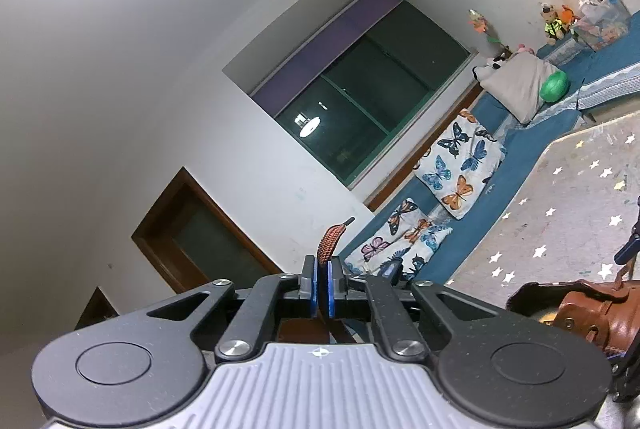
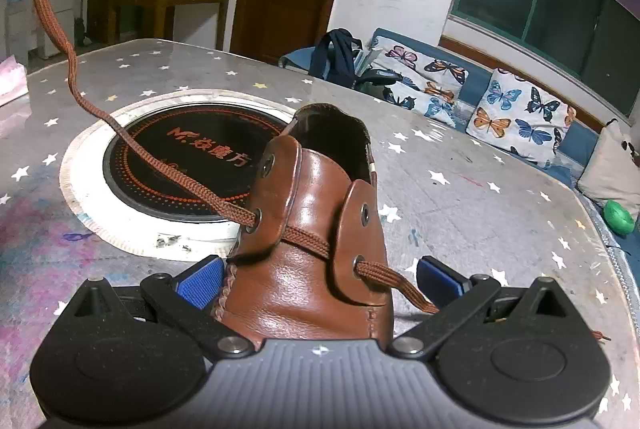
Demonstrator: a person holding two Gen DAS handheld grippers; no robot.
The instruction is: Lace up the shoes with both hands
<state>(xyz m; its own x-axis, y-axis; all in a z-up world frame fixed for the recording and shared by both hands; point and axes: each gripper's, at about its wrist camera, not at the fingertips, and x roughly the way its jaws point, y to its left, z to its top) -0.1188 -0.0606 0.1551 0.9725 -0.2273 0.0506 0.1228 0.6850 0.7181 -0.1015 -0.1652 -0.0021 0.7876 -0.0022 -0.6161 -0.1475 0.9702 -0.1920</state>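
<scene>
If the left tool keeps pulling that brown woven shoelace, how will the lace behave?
The brown woven shoelace is probably floppy: it curves and sags over the table. Its flat weave likely grips well between the left tool. It may drag at the brown leather shoe eyelets.

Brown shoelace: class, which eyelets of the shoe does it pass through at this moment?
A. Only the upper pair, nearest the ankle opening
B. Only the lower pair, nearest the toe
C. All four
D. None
B. In the right wrist view the brown shoelace crosses the brown leather shoe between the two lower eyelets, while both upper eyelets show bare metal.
</scene>
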